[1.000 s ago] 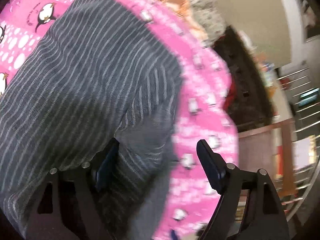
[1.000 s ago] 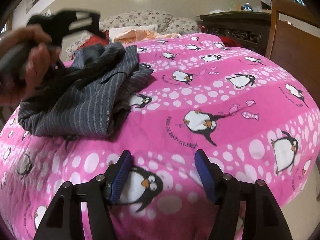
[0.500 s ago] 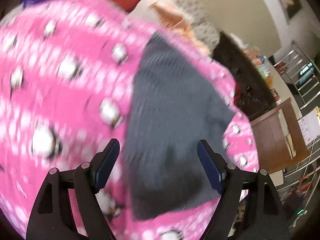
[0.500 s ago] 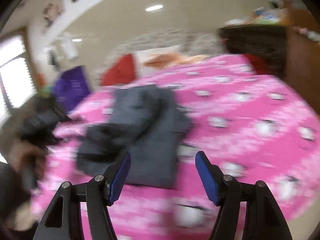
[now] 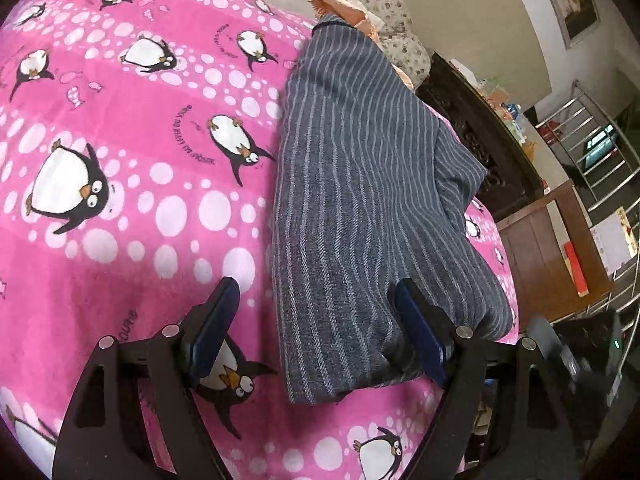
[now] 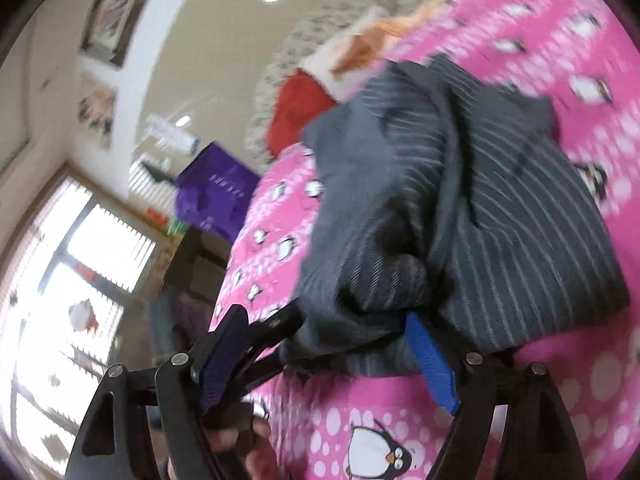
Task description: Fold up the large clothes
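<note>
— Both sets of fingers look spread, left gripper [image 5: 316, 332] straddling the near edge of the striped garment [image 5: 372, 184], nothing pinched.

— The right gripper [image 6: 328, 360] is opening over its bunched side. I'd say mid-fold; next, grab that lump and flatten it on the fleecy penguin blanket [image 5: 120, 160].

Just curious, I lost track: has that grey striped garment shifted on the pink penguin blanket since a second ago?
Yes. The garment was a crumpled heap; now it lies flatter and longer on the blanket, stretching toward the pillows.
</note>
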`<state>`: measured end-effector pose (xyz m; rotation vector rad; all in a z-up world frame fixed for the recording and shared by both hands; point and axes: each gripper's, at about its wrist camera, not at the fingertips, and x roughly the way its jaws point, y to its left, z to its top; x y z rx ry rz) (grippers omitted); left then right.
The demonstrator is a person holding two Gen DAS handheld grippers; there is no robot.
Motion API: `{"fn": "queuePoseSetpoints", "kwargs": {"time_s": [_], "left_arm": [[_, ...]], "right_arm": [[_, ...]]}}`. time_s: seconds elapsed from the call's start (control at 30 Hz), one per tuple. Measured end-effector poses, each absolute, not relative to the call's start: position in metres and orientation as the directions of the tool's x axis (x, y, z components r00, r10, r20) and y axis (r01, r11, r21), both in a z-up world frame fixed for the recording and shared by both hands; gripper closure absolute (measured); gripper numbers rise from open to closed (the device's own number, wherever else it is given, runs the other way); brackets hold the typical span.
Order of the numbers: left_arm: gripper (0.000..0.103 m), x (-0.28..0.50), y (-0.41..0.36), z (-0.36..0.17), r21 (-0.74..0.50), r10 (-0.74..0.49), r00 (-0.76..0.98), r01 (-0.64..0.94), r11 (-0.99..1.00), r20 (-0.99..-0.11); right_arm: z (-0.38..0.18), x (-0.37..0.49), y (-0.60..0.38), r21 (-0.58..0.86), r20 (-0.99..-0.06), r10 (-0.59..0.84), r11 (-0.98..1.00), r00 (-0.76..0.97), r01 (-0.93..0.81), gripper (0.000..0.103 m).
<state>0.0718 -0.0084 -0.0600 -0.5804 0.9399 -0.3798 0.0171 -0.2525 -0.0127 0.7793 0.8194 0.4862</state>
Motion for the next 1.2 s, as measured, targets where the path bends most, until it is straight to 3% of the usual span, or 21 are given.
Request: {"fn": "queuePoseSetpoints", "kwargs": {"time_s": [0.13,0.2,0.3,0.53,0.73,0.77,0.8,0.83,0.9,0.97,1.07,1.2], "left_arm": [[0.02,0.071,-0.012,-0.06,-0.61,-0.547,0.543,0.079,0.788,-0.637],[0.02,0.071,-0.009,-0.058,-0.617,-0.552,0.539,0.074,0.784,-0.636],[0.02,0.068,-0.001,-0.046,-0.643,-0.571,0.557,0.085,0.761,-0.603],[0.02,0.055,-0.005,0.01,-0.56,-0.515,0.682,0.183,0.808,-0.519],[0.022,0.057,-0.055,0.036,-0.473,-0.574,0.652,0.352,0.808,-0.496],[0.025,0.056,-0.065,0.038,-0.453,-0.59,0.638,0.39,0.802,-0.495],[0.038,0.058,-0.075,0.039,-0.431,-0.605,0.621,0.429,0.794,-0.497],[0.061,0.061,-0.084,0.034,-0.413,-0.615,0.595,0.456,0.788,-0.517],[0.094,0.072,-0.096,0.006,-0.411,-0.606,0.515,0.449,0.793,-0.607],[0.094,0.072,-0.097,-0.03,-0.41,-0.575,0.474,0.411,0.815,-0.667],[0.094,0.064,-0.09,-0.043,-0.401,-0.578,0.515,0.421,0.814,-0.633],[0.095,0.067,-0.093,-0.041,-0.377,-0.559,0.51,0.421,0.825,-0.654]], "right_arm": [[-0.02,0.043,-0.254,0.752,-0.526,0.585,0.659,0.616,0.016,0.025],[-0.017,0.054,-0.253,0.742,-0.544,0.578,0.67,0.608,0.026,0.07],[0.007,0.064,-0.257,0.682,-0.561,0.582,0.728,0.588,-0.07,0.082],[0.047,0.074,-0.303,0.583,-0.603,0.57,0.793,0.558,-0.18,0.083],[-0.004,0.079,-0.343,0.673,-0.605,0.632,0.731,0.485,-0.112,0.083],[-0.016,0.08,-0.346,0.692,-0.599,0.644,0.715,0.476,-0.098,0.082],[-0.025,0.079,-0.349,0.704,-0.592,0.649,0.705,0.478,-0.086,0.082],[-0.03,0.079,-0.351,0.712,-0.586,0.652,0.698,0.481,-0.077,0.082],[-0.042,0.078,-0.358,0.735,-0.569,0.665,0.675,0.485,-0.062,0.081],[-0.052,0.077,-0.366,0.748,-0.56,0.668,0.662,0.49,-0.047,0.082],[-0.053,0.074,-0.364,0.745,-0.556,0.677,0.663,0.481,-0.072,0.08],[-0.025,0.065,-0.357,0.646,-0.631,0.602,0.757,0.49,-0.098,0.076]]}}
